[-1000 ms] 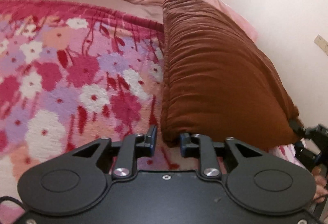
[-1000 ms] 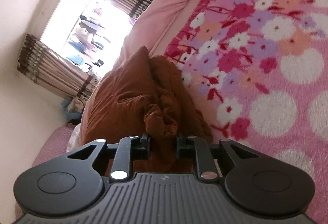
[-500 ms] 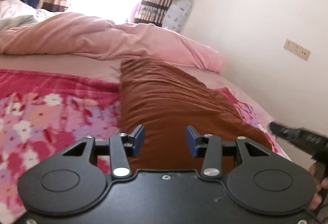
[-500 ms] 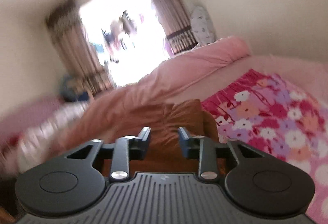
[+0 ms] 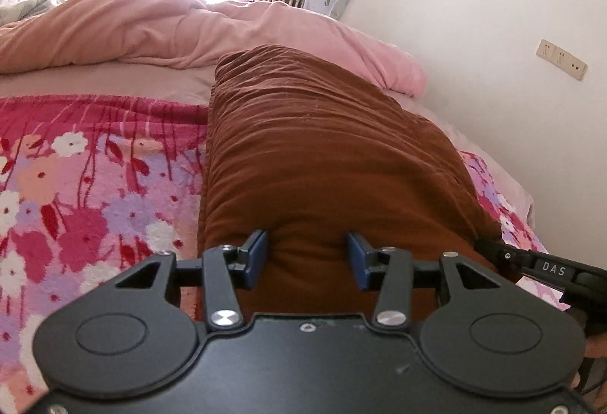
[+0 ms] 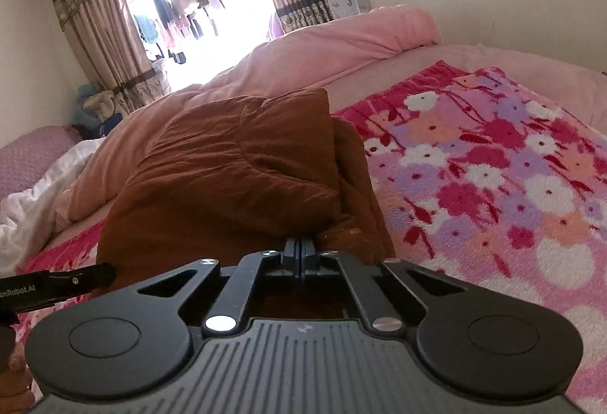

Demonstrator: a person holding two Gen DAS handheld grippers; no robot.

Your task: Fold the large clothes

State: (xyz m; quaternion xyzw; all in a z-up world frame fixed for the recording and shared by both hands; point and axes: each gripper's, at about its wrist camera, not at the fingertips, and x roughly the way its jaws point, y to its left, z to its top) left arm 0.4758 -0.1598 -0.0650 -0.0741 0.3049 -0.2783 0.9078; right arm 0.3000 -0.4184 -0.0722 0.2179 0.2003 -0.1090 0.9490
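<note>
A thick brown garment (image 5: 326,148) lies folded into a long bundle on the flowered blanket (image 5: 76,194). My left gripper (image 5: 307,258) is open, its blue pads (image 5: 254,256) on either side of the bundle's near end. In the right wrist view the garment (image 6: 235,179) shows as a stacked fold. My right gripper (image 6: 300,247) is shut, with its tips against the near edge of the garment; whether cloth is pinched between them cannot be told. The right gripper also shows at the right edge of the left wrist view (image 5: 538,266).
A pink duvet (image 5: 159,31) is heaped at the far end of the bed. A white wall (image 5: 493,16) with a socket runs along the right of the bed. A window with brown curtains (image 6: 91,35) is at the back. White bedding (image 6: 34,194) lies on the left.
My left gripper has opened wider and now straddles the near end of the bundle. My right gripper has gone from open around the cloth to fully shut at its edge.
</note>
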